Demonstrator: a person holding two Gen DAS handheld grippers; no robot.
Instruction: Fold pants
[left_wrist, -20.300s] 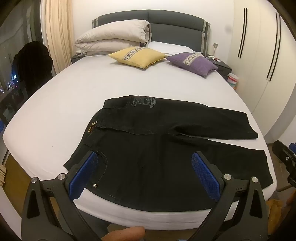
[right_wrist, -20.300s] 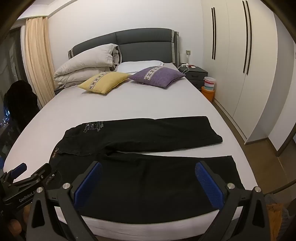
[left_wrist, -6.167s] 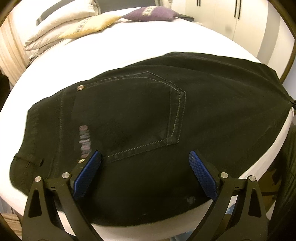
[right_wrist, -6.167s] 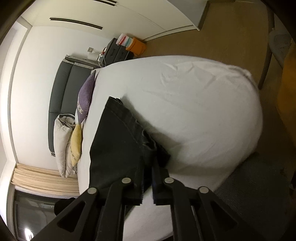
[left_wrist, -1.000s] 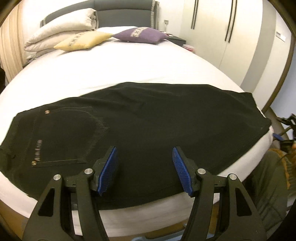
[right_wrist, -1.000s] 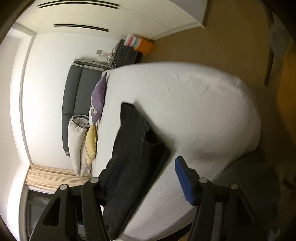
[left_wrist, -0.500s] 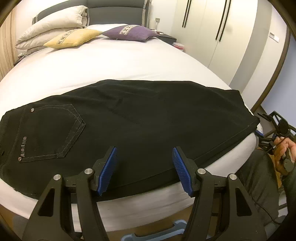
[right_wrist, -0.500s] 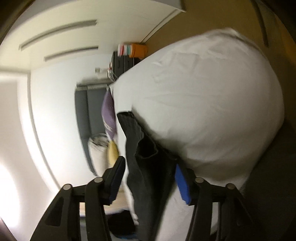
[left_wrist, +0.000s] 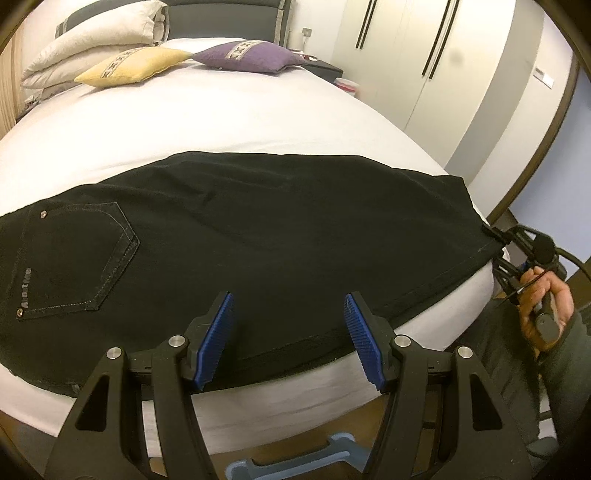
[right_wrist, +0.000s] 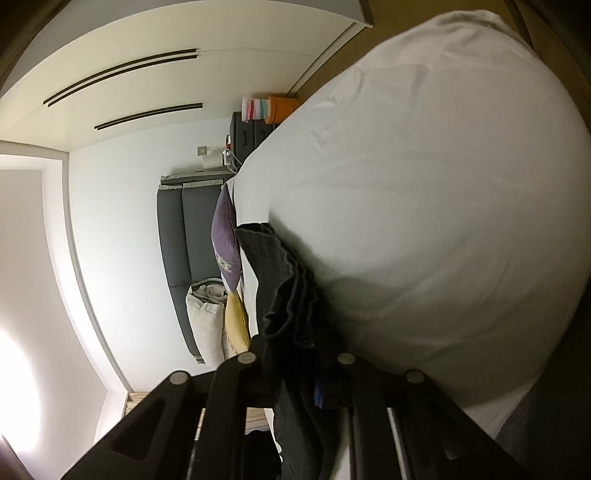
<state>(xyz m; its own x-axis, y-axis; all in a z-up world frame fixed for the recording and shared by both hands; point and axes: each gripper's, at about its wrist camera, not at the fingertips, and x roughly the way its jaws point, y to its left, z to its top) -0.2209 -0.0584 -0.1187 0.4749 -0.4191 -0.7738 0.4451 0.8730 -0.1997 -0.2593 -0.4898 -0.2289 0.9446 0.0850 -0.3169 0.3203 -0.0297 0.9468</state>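
My right claw (right_wrist: 299, 373) just closed, now pinching hem of pants (left_wrist: 277, 229) at bed (left_wrist: 221, 122) edge. My left claw (left_wrist: 290, 338) spread, hovering over pants, gripping nothing.

My left camera looks down along my fingers (left_wrist: 218, 328) from the bed's (left_wrist: 221, 122) near edge toward the headboard (left_wrist: 221, 7). My right camera, rolled sideways, sits low at the bed's corner. Both see the pants (left_wrist: 277, 229), purple cushion (left_wrist: 243, 59) and wardrobe (left_wrist: 413, 55).
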